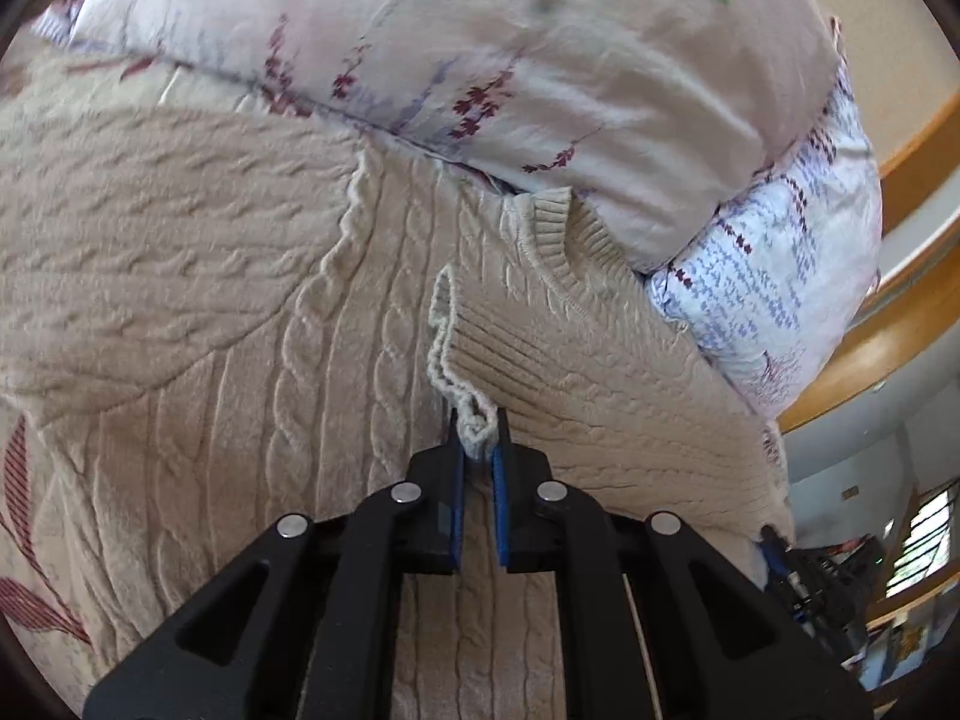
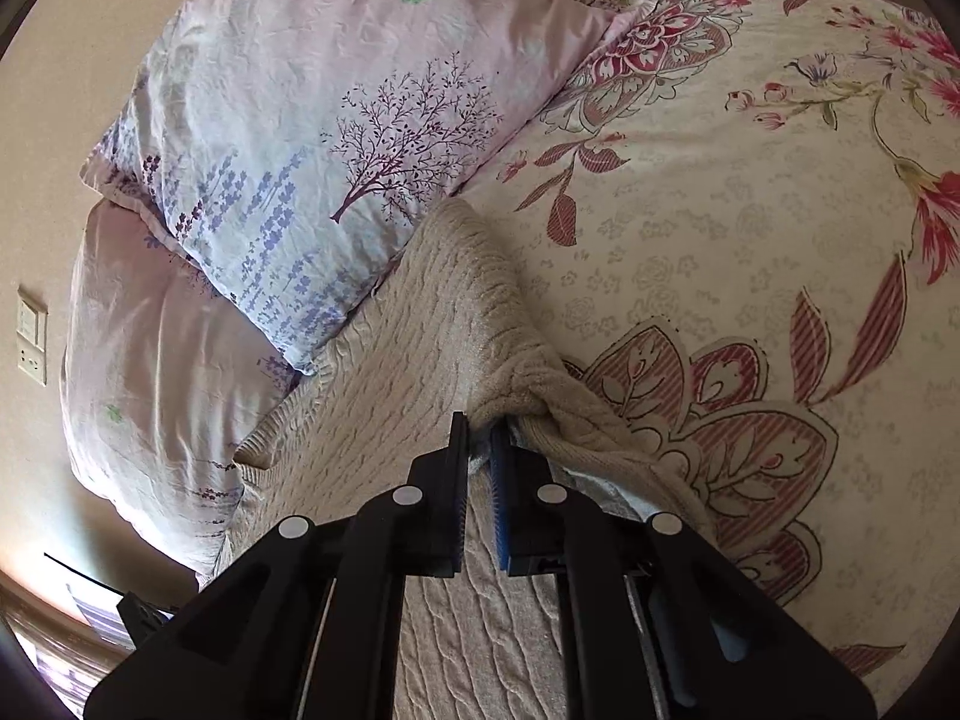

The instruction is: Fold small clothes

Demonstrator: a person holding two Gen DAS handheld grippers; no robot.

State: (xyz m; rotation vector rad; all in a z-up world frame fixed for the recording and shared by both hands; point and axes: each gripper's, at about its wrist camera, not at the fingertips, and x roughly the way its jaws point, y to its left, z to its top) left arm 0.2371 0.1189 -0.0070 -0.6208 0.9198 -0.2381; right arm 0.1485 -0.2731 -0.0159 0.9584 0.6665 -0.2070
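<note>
A cream cable-knit sweater (image 1: 240, 276) lies spread on the bed's floral sheet (image 2: 750, 240), its top against the pillows (image 2: 312, 120). The left tongs (image 1: 478, 441) pinch the ribbed cuff (image 1: 474, 360) — the right tongs (image 2: 480, 438) are clamped on a bunched fold of the sweater's edge.

From the left hand-held gripper (image 1: 478, 441), the way toward 12 to 2 o'clock is blocked by a stack of pillows (image 1: 540, 78) that lies over the sweater's (image 1: 198, 276) far edge. Toward 9 and 10 o'clock only flat knit lies low, so passage is open there. From the right hand-held gripper (image 2: 480, 441), pillows (image 2: 312, 138) close off 10 to 12 o'clock, while the floral bedsheet (image 2: 750, 240) from 1 to 4 o'clock lies bare and free
</note>
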